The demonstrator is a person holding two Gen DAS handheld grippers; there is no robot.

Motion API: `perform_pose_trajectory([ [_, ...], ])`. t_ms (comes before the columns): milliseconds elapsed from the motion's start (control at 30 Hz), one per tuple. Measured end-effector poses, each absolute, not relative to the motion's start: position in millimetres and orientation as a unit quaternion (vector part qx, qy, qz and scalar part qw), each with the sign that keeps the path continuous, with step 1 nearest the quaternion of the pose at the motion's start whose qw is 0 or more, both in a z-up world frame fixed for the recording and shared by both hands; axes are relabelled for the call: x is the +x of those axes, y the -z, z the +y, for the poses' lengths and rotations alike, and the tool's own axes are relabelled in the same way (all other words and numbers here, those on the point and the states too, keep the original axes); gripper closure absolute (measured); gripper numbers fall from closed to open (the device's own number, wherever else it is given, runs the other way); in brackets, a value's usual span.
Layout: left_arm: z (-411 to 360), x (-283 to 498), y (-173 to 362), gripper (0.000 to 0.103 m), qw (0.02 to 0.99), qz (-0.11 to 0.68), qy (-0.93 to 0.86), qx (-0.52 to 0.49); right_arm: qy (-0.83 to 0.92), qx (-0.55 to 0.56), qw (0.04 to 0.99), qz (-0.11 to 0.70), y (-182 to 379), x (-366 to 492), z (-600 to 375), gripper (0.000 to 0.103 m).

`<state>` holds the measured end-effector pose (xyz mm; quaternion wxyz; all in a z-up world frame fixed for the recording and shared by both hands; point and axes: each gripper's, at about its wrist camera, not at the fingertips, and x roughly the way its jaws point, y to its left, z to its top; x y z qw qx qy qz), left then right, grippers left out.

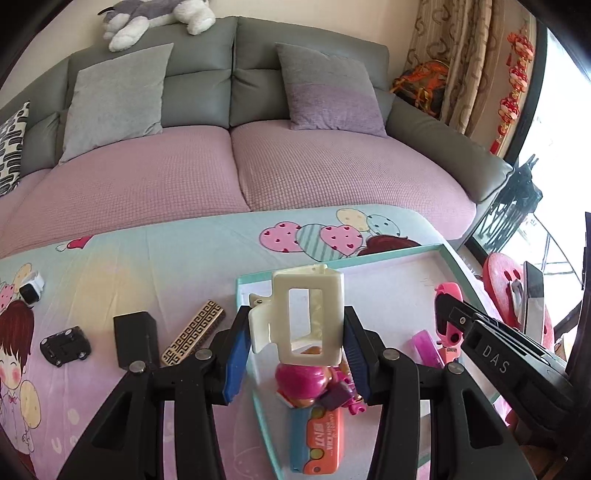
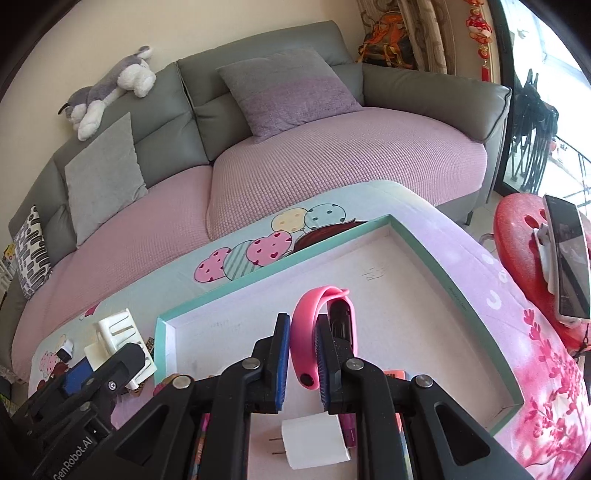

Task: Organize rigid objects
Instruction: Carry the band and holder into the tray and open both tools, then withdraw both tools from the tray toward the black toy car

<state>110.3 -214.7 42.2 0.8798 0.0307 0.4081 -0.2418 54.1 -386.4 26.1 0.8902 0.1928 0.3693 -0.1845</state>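
- left wrist view: left gripper [image 1: 295, 347] pinches a cream hair claw clip [image 1: 301, 314] between its blue pads, held above the teal-rimmed tray [image 1: 448, 254].
- right wrist view: right gripper [image 2: 303, 360] clamps a pink wristband [image 2: 314, 328] over the same tray; white charger plug [image 2: 314, 445] lies below.

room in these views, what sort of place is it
Most likely a home living room: a grey sofa with cushions and a plush dog on its back, curtains by a window, and a low table under a cartoon cloth.
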Motion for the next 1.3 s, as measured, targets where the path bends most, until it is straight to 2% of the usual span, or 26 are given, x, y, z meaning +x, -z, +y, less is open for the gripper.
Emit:
perform_pose_trajectory([
  [300,-244.5,124.3,-29.2,0.054,0.869,0.424,0.251,0.042,0.189,0.196,0.88,0.389,-10.9,60.0,-392.9,0.088],
  [833,-243.5,137.1,-12.3,0.053,0.859,0.456,0.232,0.021,0.196,0.198,0.865,0.417,5.6,64.6,-400.1,0.088],
  [967,-238.9,135.9,-15.3,0.042,0.862,0.451,0.232,0.016,0.198,0.192,0.864,0.422,5.2,65.5,-398.4,0.086],
  [1100,-229.5,135.0,-19.4,0.041,0.867,0.446,0.223,0.006,0.201,0.183,0.862,0.427,5.0,65.5,-396.1,0.07],
  [1167,-221.8,134.1,-21.1,0.04,0.87,0.445,0.212,-0.003,0.202,0.178,0.862,0.429,4.7,65.8,-394.8,0.069],
  [1267,-208.3,130.9,-23.0,0.017,0.877,0.439,0.194,-0.018,0.198,0.175,0.864,0.428,3.0,66.4,-392.4,0.058],
  [1300,-203.3,129.7,-23.5,0.017,0.88,0.436,0.188,-0.022,0.198,0.173,0.865,0.427,2.1,66.3,-391.0,0.05],
])
